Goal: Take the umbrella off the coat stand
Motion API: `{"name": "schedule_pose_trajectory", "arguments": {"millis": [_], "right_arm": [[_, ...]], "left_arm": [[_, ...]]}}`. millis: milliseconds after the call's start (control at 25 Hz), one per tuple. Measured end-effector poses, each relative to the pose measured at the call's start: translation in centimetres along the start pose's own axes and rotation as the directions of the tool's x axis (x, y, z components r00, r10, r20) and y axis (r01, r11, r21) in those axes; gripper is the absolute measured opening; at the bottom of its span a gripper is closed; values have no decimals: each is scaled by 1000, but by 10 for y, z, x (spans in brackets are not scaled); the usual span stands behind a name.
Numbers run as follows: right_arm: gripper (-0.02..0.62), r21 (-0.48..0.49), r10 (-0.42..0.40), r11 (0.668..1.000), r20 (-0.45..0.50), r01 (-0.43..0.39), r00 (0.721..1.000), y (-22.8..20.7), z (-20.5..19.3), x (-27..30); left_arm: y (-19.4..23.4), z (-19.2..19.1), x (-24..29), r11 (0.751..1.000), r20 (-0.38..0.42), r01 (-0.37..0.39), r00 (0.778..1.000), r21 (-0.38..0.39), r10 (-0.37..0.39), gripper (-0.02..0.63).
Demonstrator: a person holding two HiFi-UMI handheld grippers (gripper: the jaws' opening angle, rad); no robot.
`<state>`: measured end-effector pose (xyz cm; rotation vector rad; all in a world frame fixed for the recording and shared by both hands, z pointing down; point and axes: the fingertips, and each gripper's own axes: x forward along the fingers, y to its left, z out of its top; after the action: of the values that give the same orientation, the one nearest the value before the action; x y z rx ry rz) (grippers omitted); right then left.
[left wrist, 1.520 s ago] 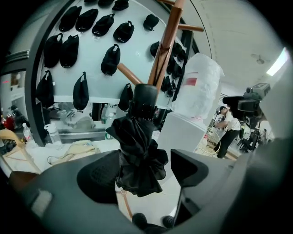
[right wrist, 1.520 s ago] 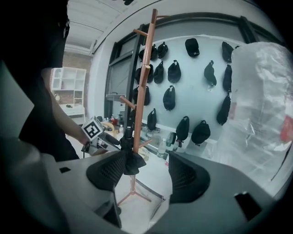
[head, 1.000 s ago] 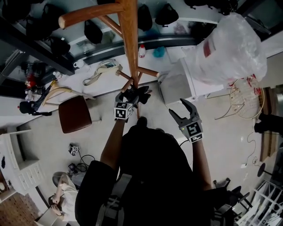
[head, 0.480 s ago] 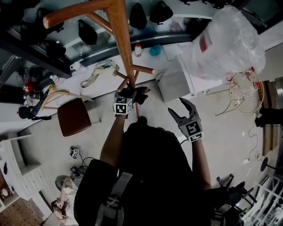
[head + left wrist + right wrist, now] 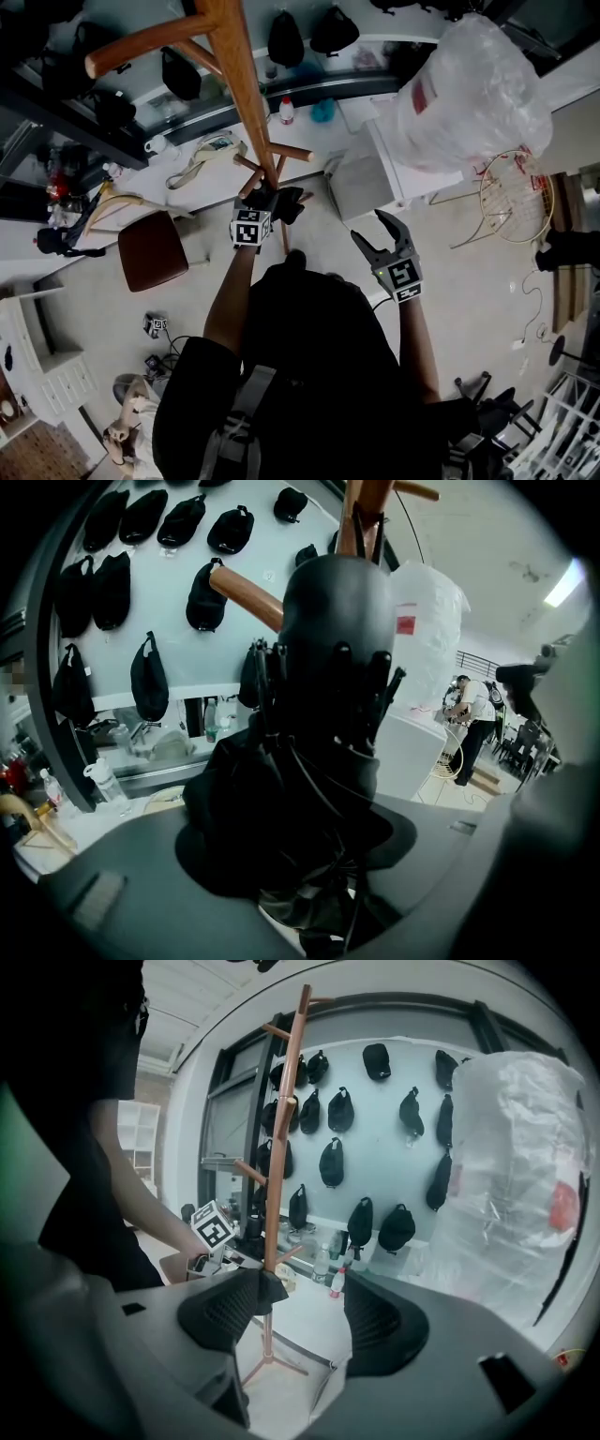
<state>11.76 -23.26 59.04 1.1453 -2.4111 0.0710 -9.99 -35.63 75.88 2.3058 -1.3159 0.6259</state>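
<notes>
Both jaws of your left gripper [image 5: 272,200] have just been closing and now press the folded umbrella [image 5: 328,761] between them, right against the coat stand [image 5: 239,84]: the grasping step. Your right gripper [image 5: 369,228] is open, empty. Next, I think, you lift the umbrella free.

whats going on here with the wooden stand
A person with a gripper in each hand is taking a folded black umbrella off a wooden coat stand. The left gripper is up at the stand, and its jaws have just been closing on the umbrella, which fills the gap between them and is not yet off the stand. The right gripper is open and empty, held off to the side.
</notes>
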Motion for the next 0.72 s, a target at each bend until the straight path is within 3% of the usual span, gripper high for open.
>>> {"name": "schedule_pose_trajectory", "arguments": {"millis": [720], "right_arm": [[290, -3, 53, 999, 16, -53, 998, -16, 9, -7]], "left_arm": [[-10, 19, -30, 999, -2, -26, 1000, -21, 26, 241]]}}
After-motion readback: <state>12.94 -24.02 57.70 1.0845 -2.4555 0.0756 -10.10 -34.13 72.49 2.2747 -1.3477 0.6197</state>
